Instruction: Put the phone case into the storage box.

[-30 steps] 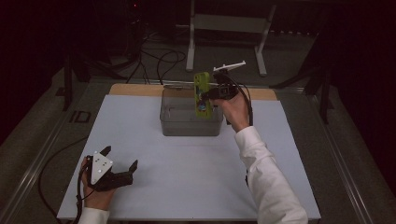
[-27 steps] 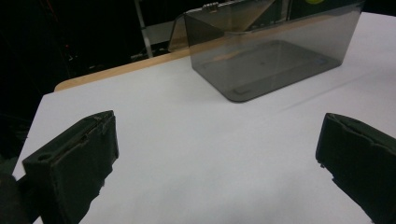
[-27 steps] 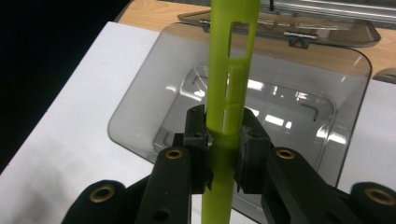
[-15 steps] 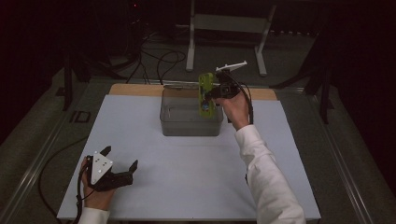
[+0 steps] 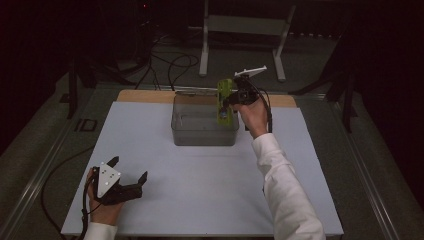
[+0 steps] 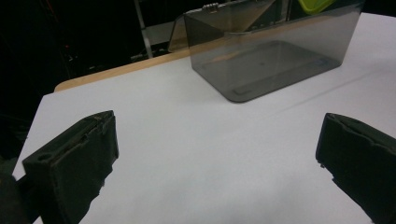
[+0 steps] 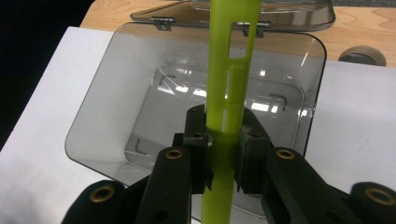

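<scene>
High view: right gripper (image 5: 231,98), arm stretched fwd, holds one green strip (image 5: 224,101) upright over the one smoky plastic box (image 5: 204,131) at the bench's (image 5: 200,200) far side; left gripper (image 5: 131,181) rests near the front-left corner. Left gripper view: jaws spread wide, nothing btwn them, box ahead. Right gripper view: jaws pinching the strip, open box below w/ its lid (image 7: 299,14) hinged back.

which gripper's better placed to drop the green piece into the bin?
Right. The right gripper is already shut on the green piece, held upright over the open grey bin. The left gripper is open, holding nothing, at the near-left of the table, far from the bin.
</scene>
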The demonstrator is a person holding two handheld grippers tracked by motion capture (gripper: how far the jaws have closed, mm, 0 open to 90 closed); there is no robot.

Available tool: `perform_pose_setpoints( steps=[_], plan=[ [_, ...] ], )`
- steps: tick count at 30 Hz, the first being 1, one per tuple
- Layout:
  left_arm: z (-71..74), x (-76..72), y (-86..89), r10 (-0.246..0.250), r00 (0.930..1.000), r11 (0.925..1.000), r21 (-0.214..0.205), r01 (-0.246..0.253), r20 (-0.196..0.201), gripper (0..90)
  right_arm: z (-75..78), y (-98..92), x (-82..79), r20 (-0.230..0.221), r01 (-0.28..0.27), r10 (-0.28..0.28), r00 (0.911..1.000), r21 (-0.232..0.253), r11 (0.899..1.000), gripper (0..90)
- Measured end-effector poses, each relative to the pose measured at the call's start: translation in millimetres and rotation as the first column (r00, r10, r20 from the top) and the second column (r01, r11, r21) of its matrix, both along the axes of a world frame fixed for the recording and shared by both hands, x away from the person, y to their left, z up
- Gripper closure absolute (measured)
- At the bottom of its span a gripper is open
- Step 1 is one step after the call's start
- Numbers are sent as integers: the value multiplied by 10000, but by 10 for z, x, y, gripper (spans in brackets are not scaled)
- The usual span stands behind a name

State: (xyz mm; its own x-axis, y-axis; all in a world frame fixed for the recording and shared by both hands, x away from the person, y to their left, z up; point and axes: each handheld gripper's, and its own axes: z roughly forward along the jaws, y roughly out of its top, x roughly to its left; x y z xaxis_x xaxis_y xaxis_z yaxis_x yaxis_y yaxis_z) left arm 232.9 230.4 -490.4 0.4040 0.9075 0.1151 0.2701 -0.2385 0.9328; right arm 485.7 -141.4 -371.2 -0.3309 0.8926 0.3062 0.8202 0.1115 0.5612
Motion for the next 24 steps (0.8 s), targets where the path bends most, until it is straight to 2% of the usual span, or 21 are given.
perform_pose_setpoints(
  steps=[24],
  plan=[
    [0, -2, -2, -22, 10000, 10000, 30, 22, -5, 0, -182, -19, 120, -607, 566, -584, 9964, -303, 9979, 775]
  ],
)
